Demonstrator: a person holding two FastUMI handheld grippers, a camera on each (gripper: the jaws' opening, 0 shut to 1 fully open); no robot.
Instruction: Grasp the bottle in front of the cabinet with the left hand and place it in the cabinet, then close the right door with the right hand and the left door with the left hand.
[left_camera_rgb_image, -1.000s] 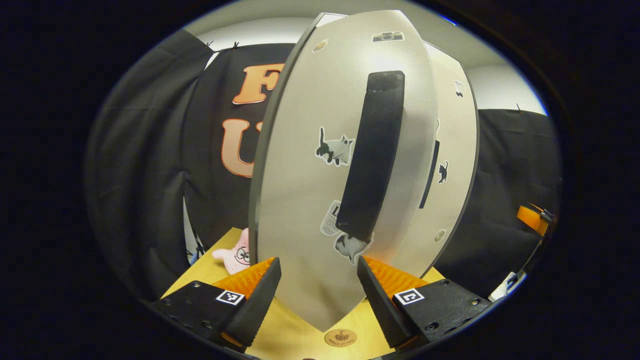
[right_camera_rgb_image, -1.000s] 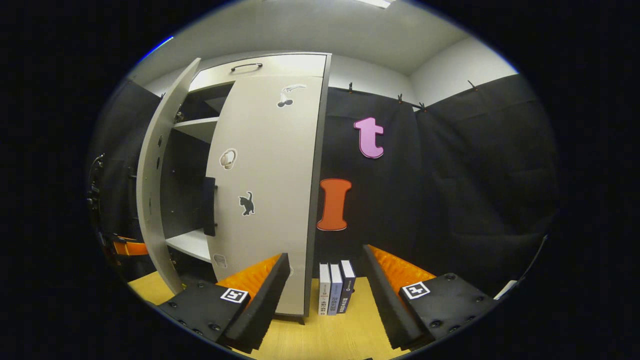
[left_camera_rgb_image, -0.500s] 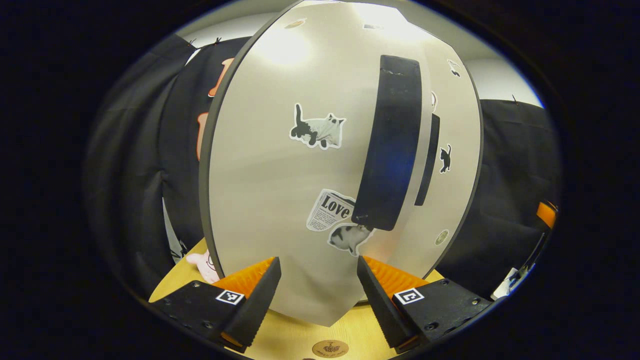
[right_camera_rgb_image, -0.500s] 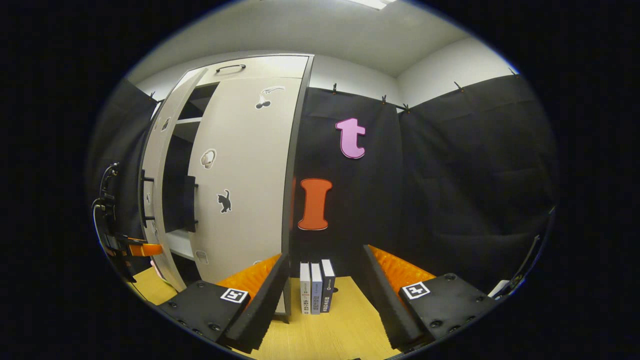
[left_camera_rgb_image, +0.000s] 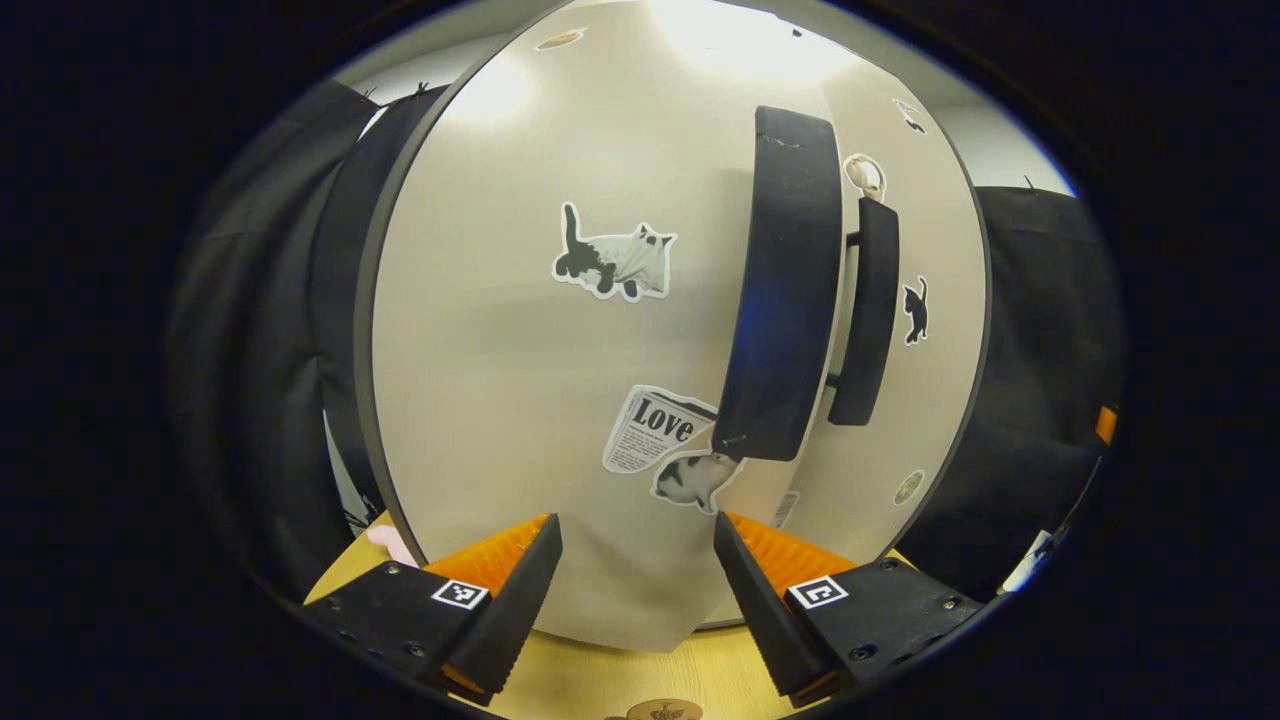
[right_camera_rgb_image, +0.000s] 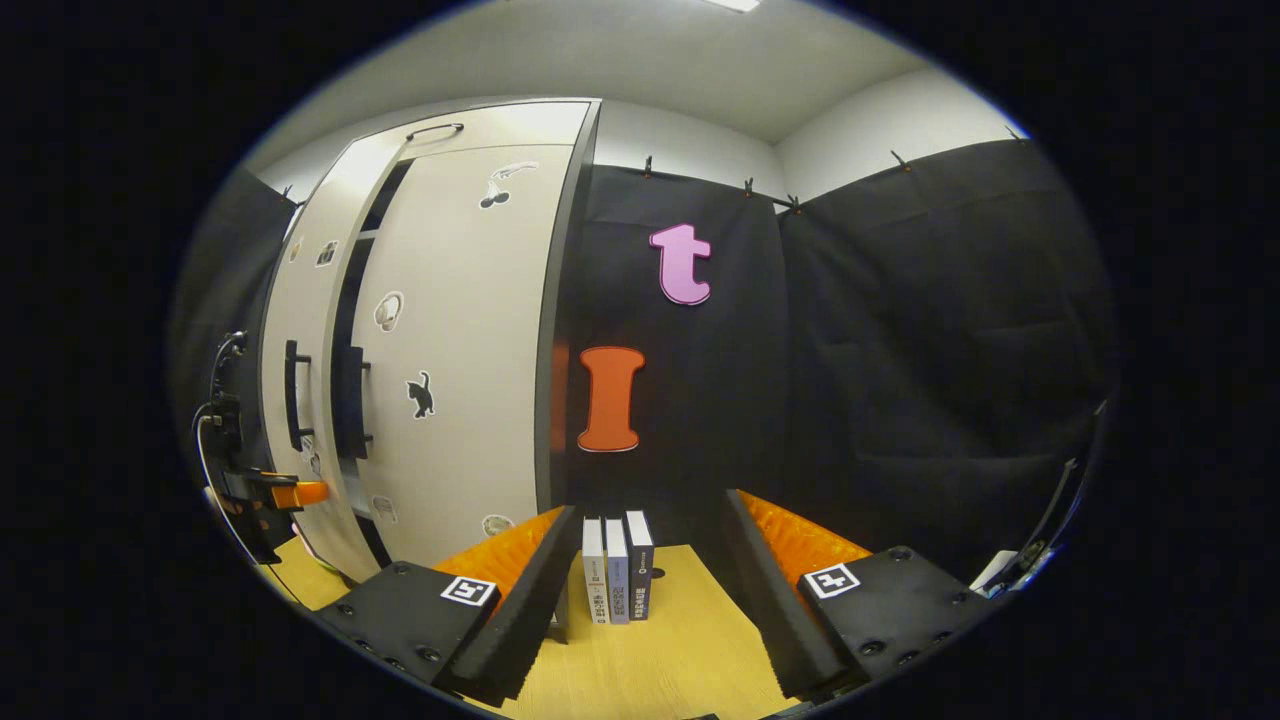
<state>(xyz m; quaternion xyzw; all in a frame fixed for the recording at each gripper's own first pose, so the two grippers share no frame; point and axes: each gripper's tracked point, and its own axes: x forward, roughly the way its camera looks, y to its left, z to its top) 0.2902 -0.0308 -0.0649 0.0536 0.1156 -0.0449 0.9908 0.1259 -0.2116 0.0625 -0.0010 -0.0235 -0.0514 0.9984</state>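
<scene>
Your left tool (left_camera_rgb_image: 637, 548) is spread open against the left door (left_camera_rgb_image: 560, 330) of the cabinet (right_camera_rgb_image: 440, 330), just below its black handle (left_camera_rgb_image: 785, 290), that door nearly shut beside the closed right door (right_camera_rgb_image: 465, 340), while your right tool (right_camera_rgb_image: 648, 545) hangs open over the desk (right_camera_rgb_image: 650, 660), the bottle hidden.

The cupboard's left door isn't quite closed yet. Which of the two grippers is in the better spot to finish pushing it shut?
The left gripper: it sits open right against the left door, below the handle. The right gripper faces the books, off to the cabinet's side.
</scene>
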